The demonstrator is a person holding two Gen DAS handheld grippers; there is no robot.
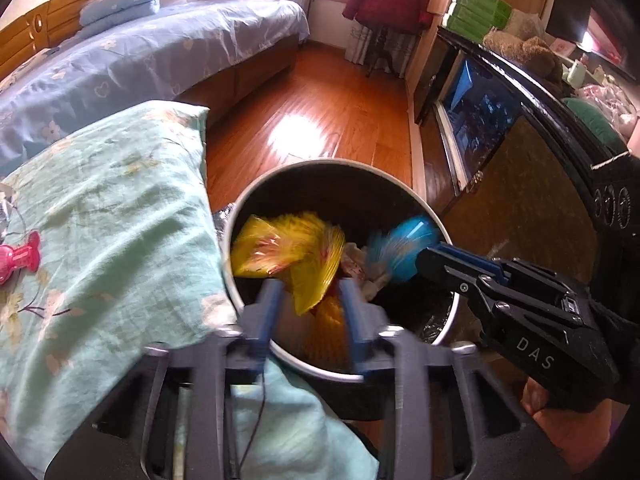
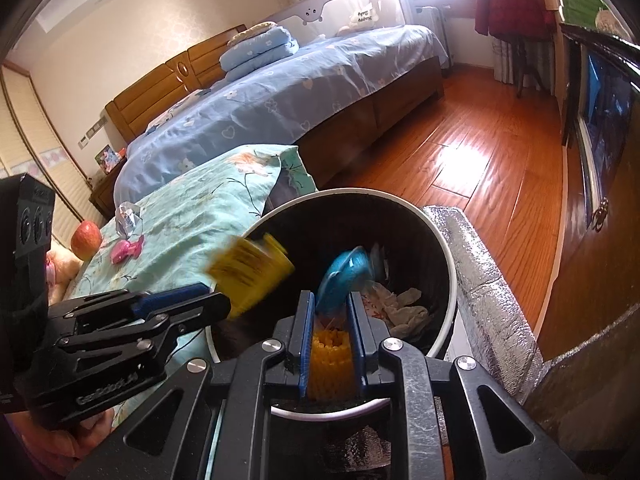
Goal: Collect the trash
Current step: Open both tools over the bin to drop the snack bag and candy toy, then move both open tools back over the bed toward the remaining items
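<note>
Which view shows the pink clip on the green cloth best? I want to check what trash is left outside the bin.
The right wrist view: the pink clip lies whole on the green cloth, beside a crumpled clear wrapper and an apple. The left wrist view shows the clip only at its left edge, partly cut off.

Motion is smearing the yellow wrapper [image 2: 250, 274] and the blue wrapper [image 2: 344, 276] above the trash bin [image 2: 448, 276], leaving their print unreadable. The bin's near rim is hiding behind the right hand-held gripper [image 2: 330, 312].
</note>
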